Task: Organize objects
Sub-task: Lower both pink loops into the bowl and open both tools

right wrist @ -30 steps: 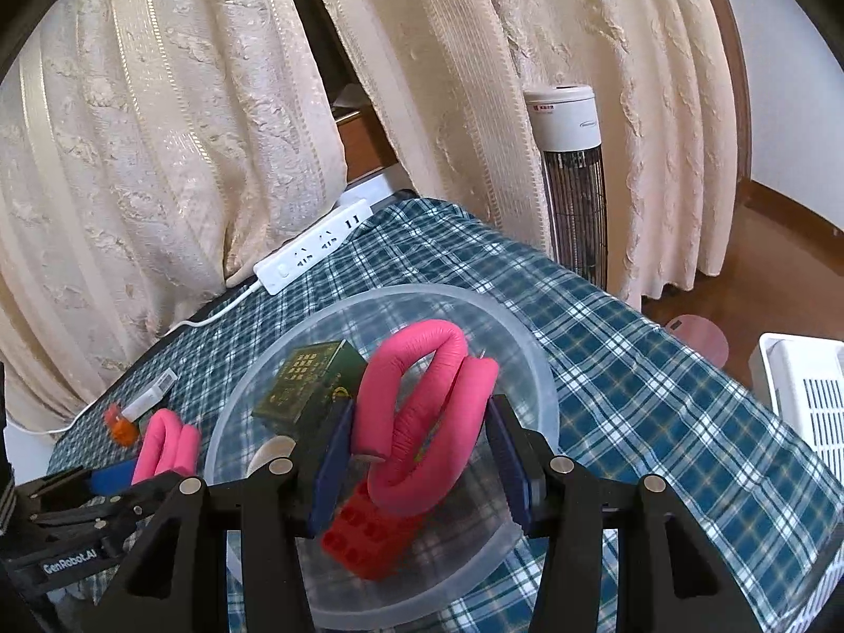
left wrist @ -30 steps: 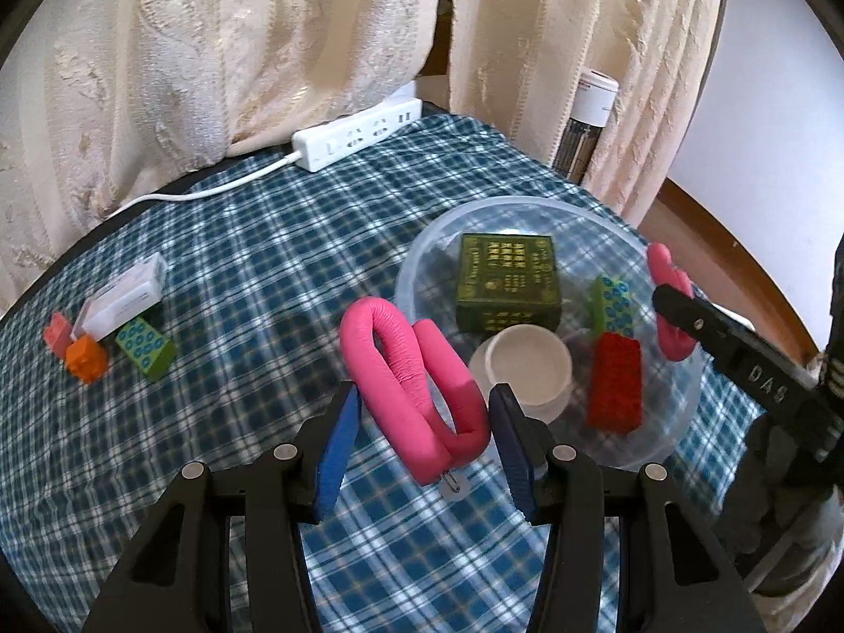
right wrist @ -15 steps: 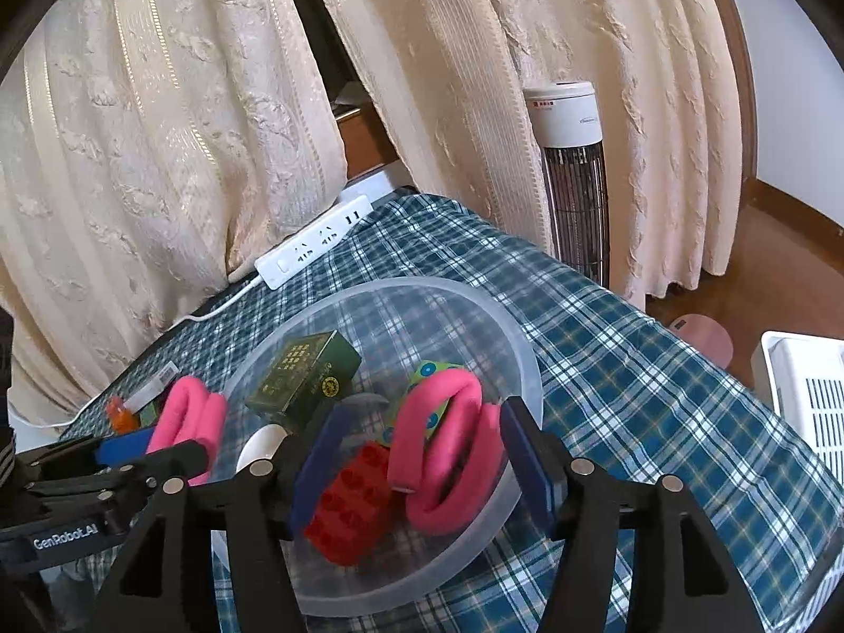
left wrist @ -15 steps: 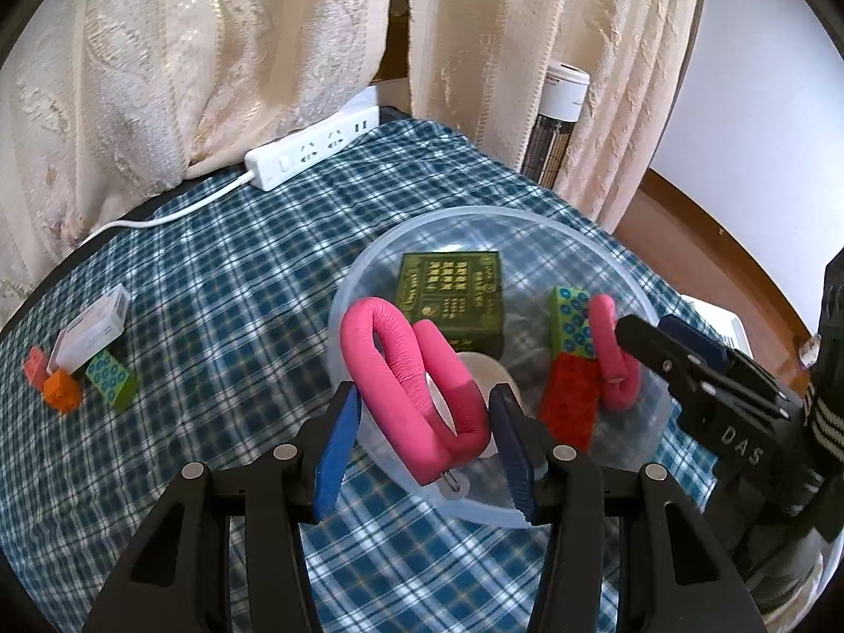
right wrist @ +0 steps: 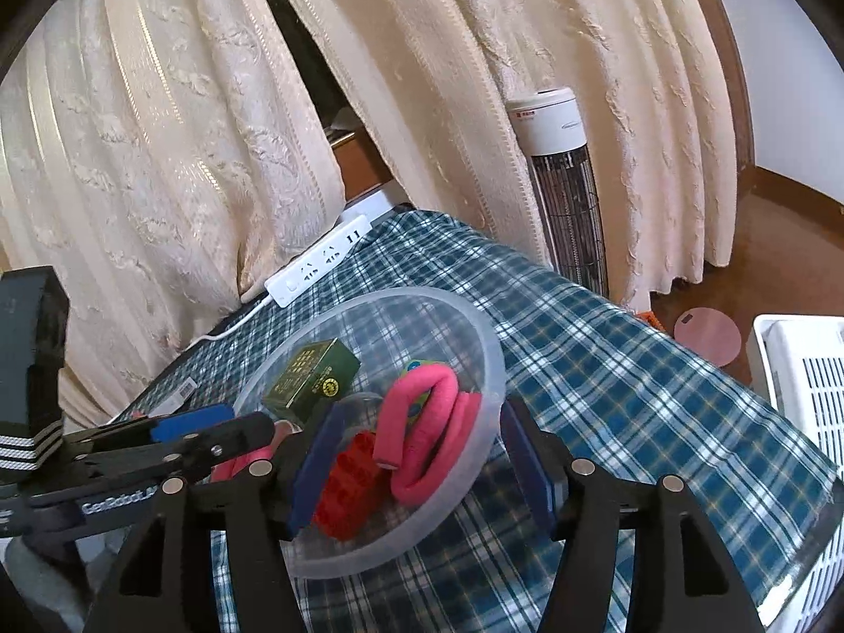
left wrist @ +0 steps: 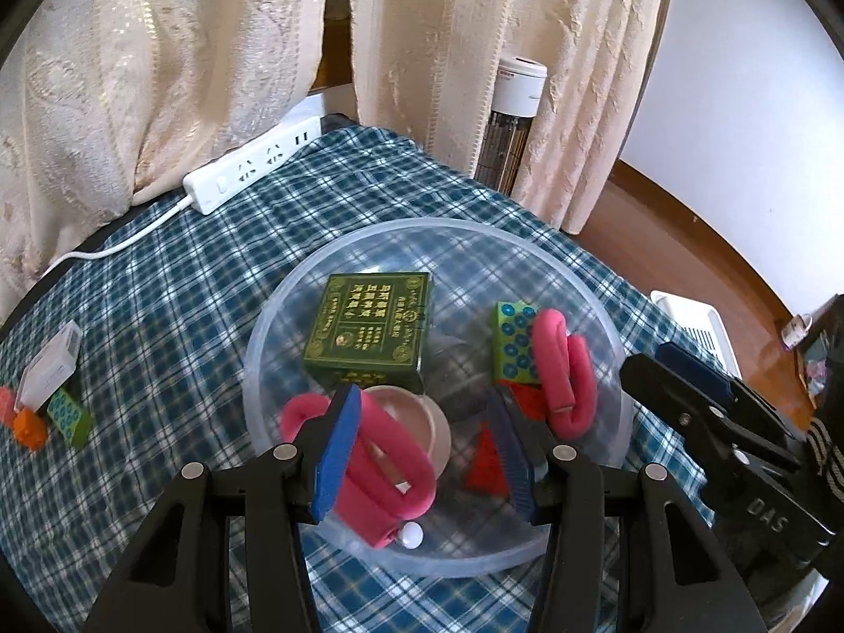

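My left gripper point(left wrist: 422, 443) holds a pink foam loop point(left wrist: 380, 480) over the clear plastic bowl point(left wrist: 337, 264) on the blue plaid tablecloth point(left wrist: 174, 316). My right gripper point(right wrist: 416, 459) has just opened, jaws apart, around the bowl's near rim. Cream curtains point(right wrist: 158, 132) hang behind.

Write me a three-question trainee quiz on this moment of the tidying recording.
1. True or false: the green box lies outside the clear bowl.
2. What lies on the cloth by the curtain? A. white power strip B. banana C. scissors
3. Is the right gripper open or shut?
Key: 1 false. 2 A. 3 open: its jaws have just been opening, and the pink curler lies in the bowl, touching neither pad.
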`<action>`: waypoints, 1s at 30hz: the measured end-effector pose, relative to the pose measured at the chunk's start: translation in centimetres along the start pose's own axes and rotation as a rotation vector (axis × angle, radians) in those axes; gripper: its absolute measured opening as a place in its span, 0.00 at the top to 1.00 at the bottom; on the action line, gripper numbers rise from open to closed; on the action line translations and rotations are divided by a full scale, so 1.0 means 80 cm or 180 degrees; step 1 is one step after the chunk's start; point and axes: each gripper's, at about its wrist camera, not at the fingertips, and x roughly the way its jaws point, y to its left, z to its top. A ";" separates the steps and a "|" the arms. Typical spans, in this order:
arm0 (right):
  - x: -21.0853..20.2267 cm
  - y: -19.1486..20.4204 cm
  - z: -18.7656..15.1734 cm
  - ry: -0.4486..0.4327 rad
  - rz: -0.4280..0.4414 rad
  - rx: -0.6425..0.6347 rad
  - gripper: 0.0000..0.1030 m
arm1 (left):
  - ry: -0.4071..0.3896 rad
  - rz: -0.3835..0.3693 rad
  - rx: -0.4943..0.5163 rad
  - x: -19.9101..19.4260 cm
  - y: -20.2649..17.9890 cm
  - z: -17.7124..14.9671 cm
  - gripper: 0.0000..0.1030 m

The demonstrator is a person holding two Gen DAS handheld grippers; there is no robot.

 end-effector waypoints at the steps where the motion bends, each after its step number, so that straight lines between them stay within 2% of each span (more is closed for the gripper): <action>1: -0.001 -0.001 0.000 -0.0003 0.0006 0.0006 0.37 | -0.0001 -0.0002 0.0002 0.001 0.000 0.000 0.50; 12: 0.007 0.006 -0.005 0.0081 0.0098 -0.0018 0.37 | 0.0009 0.0029 -0.0243 -0.006 0.033 -0.008 0.49; 20: 0.006 0.008 -0.009 0.0110 0.0096 0.0008 0.35 | 0.0113 0.0090 -0.0417 -0.007 0.057 -0.033 0.49; 30: 0.003 0.019 -0.014 0.0118 0.0135 -0.0065 0.35 | 0.0072 0.0163 -0.0376 -0.005 0.060 -0.042 0.49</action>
